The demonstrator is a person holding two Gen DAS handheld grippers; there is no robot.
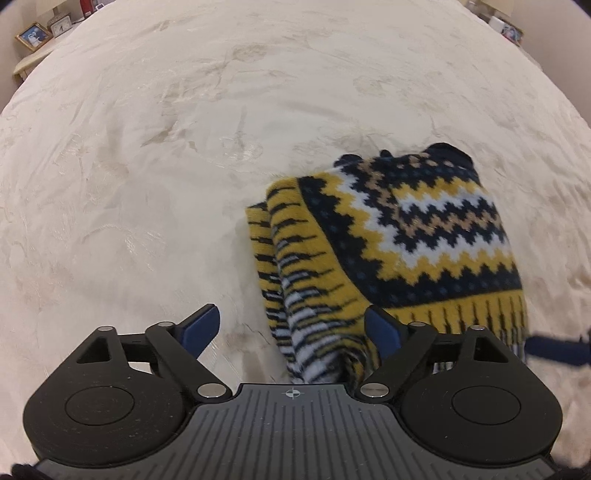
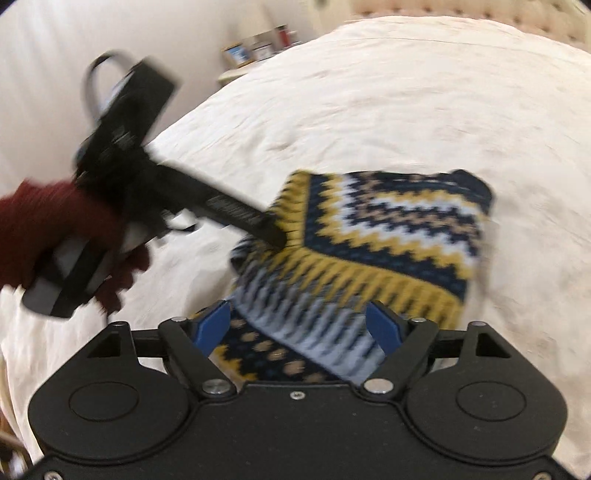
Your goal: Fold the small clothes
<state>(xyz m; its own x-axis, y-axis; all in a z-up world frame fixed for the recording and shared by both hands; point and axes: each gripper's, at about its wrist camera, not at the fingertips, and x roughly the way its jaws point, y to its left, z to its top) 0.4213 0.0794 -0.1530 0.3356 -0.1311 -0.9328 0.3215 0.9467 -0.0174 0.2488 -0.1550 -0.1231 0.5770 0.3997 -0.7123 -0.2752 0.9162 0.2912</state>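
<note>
A small knitted sweater (image 1: 402, 229) in navy, yellow and white zigzags lies folded on a cream bedspread (image 1: 166, 147). My left gripper (image 1: 291, 325) is open at the sweater's near left edge, with bunched knit between the blue fingers (image 1: 201, 328). In the right wrist view the sweater (image 2: 388, 236) lies just ahead. My right gripper (image 2: 301, 325) is open, its blue fingers (image 2: 212, 325) straddling the ribbed hem. The left gripper body (image 2: 147, 177) shows there, held by a hand in a red sleeve, its tip at the sweater's left corner.
A side table with a framed photo (image 1: 33, 35) and a clock (image 1: 61, 26) stands at the far left. More frames (image 1: 511, 31) stand at the far right. A tufted headboard (image 2: 480, 14) runs along the top of the right wrist view.
</note>
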